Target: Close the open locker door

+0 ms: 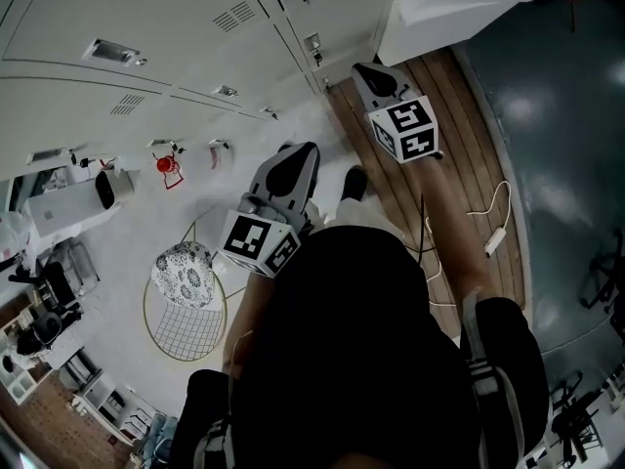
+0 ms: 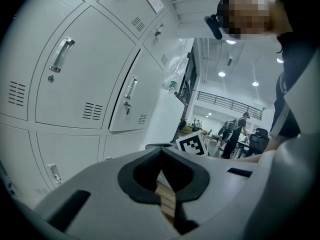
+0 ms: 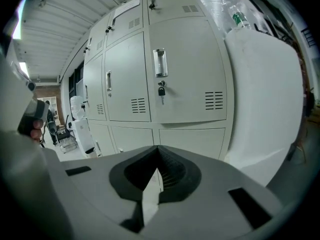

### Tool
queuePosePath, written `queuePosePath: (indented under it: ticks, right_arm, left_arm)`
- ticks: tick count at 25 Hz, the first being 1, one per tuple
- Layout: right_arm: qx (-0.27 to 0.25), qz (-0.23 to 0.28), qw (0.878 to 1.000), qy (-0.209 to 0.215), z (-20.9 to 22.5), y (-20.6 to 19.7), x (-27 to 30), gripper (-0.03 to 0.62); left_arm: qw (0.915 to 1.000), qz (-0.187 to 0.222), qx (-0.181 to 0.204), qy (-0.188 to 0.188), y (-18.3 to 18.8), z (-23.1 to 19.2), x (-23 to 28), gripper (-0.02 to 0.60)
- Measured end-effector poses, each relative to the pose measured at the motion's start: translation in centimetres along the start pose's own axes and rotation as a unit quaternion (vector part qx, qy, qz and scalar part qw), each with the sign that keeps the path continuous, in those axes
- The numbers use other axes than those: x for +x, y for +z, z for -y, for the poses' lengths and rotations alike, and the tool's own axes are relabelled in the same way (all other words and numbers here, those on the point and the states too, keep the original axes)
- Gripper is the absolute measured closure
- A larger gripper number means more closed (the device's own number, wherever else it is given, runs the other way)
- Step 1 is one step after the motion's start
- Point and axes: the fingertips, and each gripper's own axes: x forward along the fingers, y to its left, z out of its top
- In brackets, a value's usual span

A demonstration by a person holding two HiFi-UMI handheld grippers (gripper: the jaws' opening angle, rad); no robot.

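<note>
A bank of pale grey lockers (image 1: 146, 27) runs across the top left of the head view. In the left gripper view one locker door (image 2: 131, 91) stands slightly ajar, with a dark gap down its handle side. The same door (image 3: 187, 74) fills the right gripper view, with a handle (image 3: 159, 62) and a small lock hanging under it. My left gripper (image 1: 293, 150) (image 2: 161, 151) is shut and empty, a short way off the lockers. The right gripper (image 1: 363, 67) (image 3: 158, 149) points at that door, also shut on nothing, and apart from it.
A white covered block (image 1: 439, 8) (image 3: 265, 99) stands just right of the ajar door. A cable and power strip (image 1: 493, 242) lie on the wooden floor strip (image 1: 459, 164). Left of me are a round wire seat (image 1: 186, 311) and a white machine (image 1: 73, 203).
</note>
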Motion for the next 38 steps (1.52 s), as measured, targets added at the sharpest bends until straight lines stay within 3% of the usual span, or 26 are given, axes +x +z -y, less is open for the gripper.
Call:
queuePosePath:
  ticks: [6, 16, 38]
  right_arm:
    - [0.010, 0.006, 1.000, -0.005, -0.8, -0.2, -2.2, 0.592]
    - [0.018, 0.025, 0.999, -0.027, -3.9, 0.8, -4.6, 0.592]
    - [0.041, 0.073, 0.993, -0.085, -19.7, 2.8, -12.6, 0.592]
  left_arm:
    - [0.9999, -0.001, -0.005, 0.010, -0.7, 0.1, -1.1, 0.565]
    - [0.9997, 0.006, 0.000, -0.022, 0.2, -0.1, -2.6, 0.565]
    - [0.9965, 0.023, 0.019, -0.078, -0.2, -2.3, -14.5, 0.565]
